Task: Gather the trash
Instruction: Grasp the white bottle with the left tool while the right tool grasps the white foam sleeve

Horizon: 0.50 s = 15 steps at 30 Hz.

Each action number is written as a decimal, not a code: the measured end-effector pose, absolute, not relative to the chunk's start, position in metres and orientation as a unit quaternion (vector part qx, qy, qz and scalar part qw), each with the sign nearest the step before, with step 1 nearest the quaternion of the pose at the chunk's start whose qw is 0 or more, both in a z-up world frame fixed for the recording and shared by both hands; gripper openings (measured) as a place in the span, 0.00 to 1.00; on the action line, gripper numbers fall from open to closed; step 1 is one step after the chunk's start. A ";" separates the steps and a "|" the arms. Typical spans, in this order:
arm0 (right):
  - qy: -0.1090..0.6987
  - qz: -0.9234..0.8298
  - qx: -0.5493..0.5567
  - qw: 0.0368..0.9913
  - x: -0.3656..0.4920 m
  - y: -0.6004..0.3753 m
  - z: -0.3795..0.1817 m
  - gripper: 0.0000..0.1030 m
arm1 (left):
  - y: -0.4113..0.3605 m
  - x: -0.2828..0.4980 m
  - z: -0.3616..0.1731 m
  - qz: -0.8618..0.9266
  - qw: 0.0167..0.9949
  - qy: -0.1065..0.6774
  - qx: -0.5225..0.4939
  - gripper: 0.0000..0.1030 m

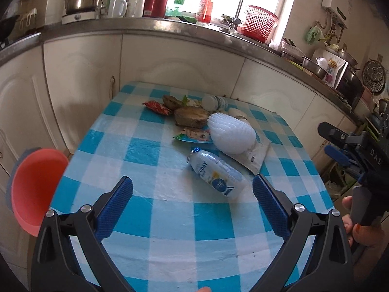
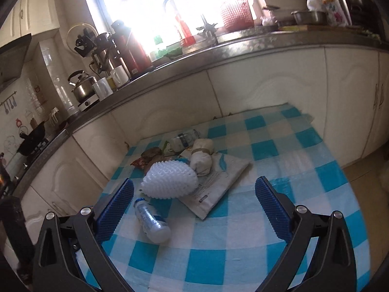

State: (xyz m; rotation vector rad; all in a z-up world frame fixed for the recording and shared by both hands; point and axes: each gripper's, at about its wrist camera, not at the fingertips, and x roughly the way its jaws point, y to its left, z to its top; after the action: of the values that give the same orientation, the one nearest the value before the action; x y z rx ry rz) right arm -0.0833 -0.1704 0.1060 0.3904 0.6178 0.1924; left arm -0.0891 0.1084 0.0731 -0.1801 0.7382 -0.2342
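Note:
Trash lies on a blue-and-white checked table. A clear plastic bottle with a blue label lies on its side nearest me; it also shows in the right wrist view. Behind it are a white foam fruit net, a flat paper wrapper, a coconut husk, a red snack packet and a second bottle. My left gripper is open and empty above the near table. My right gripper is open and empty, with the foam net between and beyond its fingers.
An orange-red bin stands off the table's left edge. White cabinets and a steel counter with kettle, flasks, tap and red basket run behind. The right-hand gripper body shows at the right edge of the left wrist view.

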 end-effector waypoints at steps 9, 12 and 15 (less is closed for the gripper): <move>0.364 0.199 0.283 0.865 -0.015 -0.159 0.085 0.96 | 0.082 -0.040 0.037 -0.144 0.885 0.426 -0.121 0.96; 0.385 0.198 0.281 0.856 0.002 -0.154 0.078 0.96 | 0.074 -0.026 0.028 -0.138 0.879 0.443 -0.113 0.93; 0.401 0.205 0.284 0.846 0.018 -0.151 0.070 0.95 | 0.066 -0.016 0.023 -0.140 0.873 0.456 -0.104 0.84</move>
State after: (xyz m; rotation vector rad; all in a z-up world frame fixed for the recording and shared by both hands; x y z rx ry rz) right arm 0.0176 -0.1515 0.0699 0.5995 0.8459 0.4322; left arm -0.0161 0.0664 0.0231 -0.2171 0.9533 -0.2917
